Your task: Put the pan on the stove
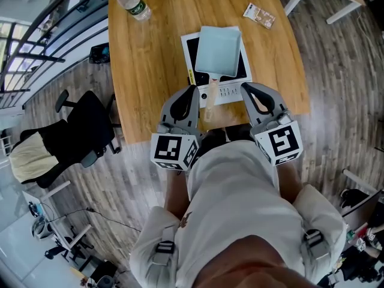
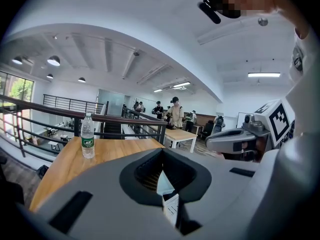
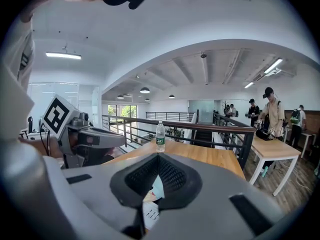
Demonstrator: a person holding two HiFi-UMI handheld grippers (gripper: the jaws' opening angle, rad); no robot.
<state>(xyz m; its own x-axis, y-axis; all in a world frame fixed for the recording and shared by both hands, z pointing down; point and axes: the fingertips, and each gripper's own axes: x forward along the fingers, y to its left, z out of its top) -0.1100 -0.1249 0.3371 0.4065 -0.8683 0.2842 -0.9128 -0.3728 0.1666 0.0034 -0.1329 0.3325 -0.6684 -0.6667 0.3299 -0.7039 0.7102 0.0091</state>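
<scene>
Pan, pale blue and square, sits on the stove. It covers most of the black cooking top, and its handle points back toward me over the control strip. The stove stands on the wooden surface, close to the edge on my side. I'd call the placing done. The only thing left might be squaring the pan up, since it seems to sit a bit toward the far right of the top, though that is hard to judge from this steep angle.

My left tool is closed with its jaws together and nothing in them, just short of the stove and left of the handle. My right tool is the same, closed and empty, right of the handle. Neither holds the pan. Both gripper views show the jaws meeting, with only a sliver of pan and stove visible through the gap.

Further out, a water bottle stands at the far corner of the surface and a small packet lies at the far right. A black chair is on the floor to the left.
</scene>
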